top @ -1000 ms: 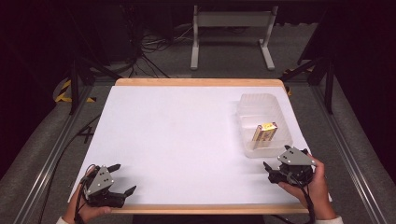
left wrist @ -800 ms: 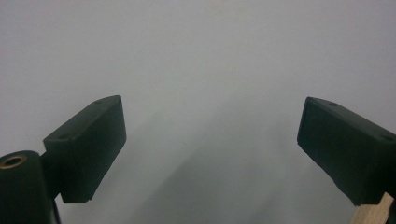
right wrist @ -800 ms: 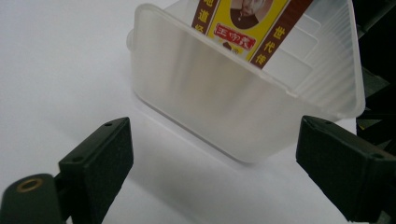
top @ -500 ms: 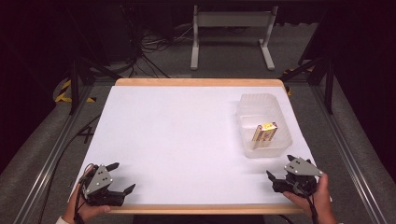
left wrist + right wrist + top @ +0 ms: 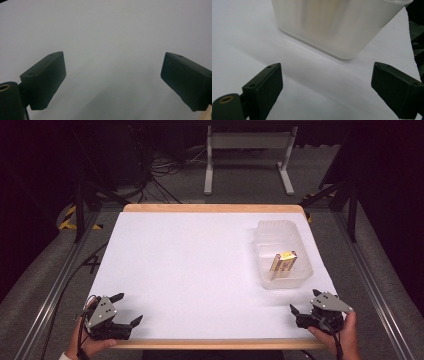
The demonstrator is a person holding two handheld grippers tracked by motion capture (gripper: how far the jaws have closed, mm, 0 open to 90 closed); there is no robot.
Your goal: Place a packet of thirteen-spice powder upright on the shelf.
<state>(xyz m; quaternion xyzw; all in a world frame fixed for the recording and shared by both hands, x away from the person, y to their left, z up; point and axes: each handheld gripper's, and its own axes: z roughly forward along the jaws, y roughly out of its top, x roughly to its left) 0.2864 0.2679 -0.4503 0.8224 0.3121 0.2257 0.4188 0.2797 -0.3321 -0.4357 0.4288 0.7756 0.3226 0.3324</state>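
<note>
Grippers, 2 in number, are held wide apart and empty at the near edge: left gripper (image 5: pixel 125 312), right gripper (image 5: pixel 304 302). A small box (image 5: pixel 283 263) is seen inside the clear tub (image 5: pixel 301 280); a resting stage is judged, and a reach into the tub would be needed.

Left gripper (image 5: pixel 126 309), held in the left hand (image 5: pixel 85 345), rests at the near left corner of the table (image 5: pixel 200 265), jaws spread wide. Right gripper (image 5: pixel 305 302), held in the right hand (image 5: pixel 342 337), rests at the near right corner, jaws likewise spread.
</note>
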